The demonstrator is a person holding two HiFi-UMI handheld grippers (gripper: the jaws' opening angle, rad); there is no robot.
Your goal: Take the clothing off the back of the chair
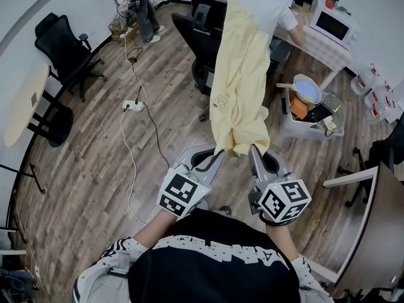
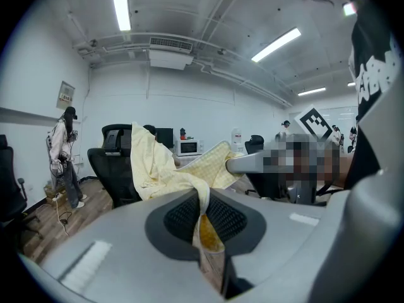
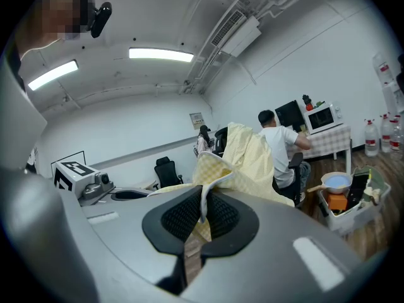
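Both tongs are clamped on the yellow checked garment. The left gripper has its jaws pinched on one lower corner and the right gripper on the other, with fabric bunched between the pads in both gripper views. The garment stretches from the grippers up to a black office chair; its top end looks hung over the backrest. Step in hand is probably the lift-off. Hold both pinches tight and raise the hands together, up and over the backrest top. Don't drag straight back: the cloth could snag or roll the chair. Stay clear of the seated person just beside.
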